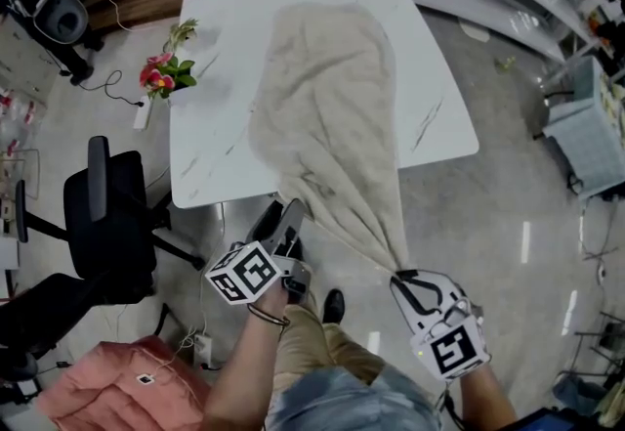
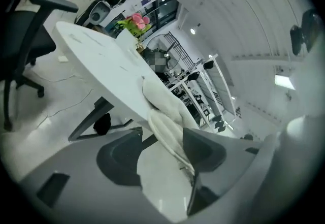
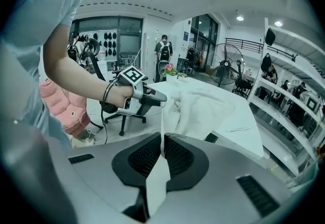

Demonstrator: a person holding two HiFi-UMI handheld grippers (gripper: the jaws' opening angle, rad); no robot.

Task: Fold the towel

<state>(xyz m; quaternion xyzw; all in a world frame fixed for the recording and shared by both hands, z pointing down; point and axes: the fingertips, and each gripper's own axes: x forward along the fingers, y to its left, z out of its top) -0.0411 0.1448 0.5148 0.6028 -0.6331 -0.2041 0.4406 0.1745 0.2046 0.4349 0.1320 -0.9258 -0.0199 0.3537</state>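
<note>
**At the Near Table Edge: Towel Clamped on the Right, Unclamped on the Left**

In the upper centre of the head view: towel [image 1: 327, 97] laid lengthwise over the white table [image 1: 225, 19]. Far end flat on the top. Near end drawn off the lower edge of the table and gathered into a narrowing tail running toward the lower right of the frame.

Lower right of the head view: right gripper [image 1: 402, 275] closed on the tip of that tail. In the right gripper view, jaws together at lower centre, with a thin strip of cloth pinched between the pads. Rest of the cloth rising from the jaws to the table top at centre right.

Lower centre of the head view: left gripper [image 1: 291, 214] just below the table edge, at the left border of the hanging cloth. In the left gripper view, jaws standing well apart. A folded edge of the towel running down between them, close along the right-hand pad. Left-hand pad clear of the cloth; no clamping.

Surroundings:
- Flowers [image 1: 166, 72] at the left edge of the table, upper left of the frame.
- Black office chair [image 1: 103, 214] on the floor at the left.
- Pink padded jacket [image 1: 107, 380] in the lower left corner.
</note>
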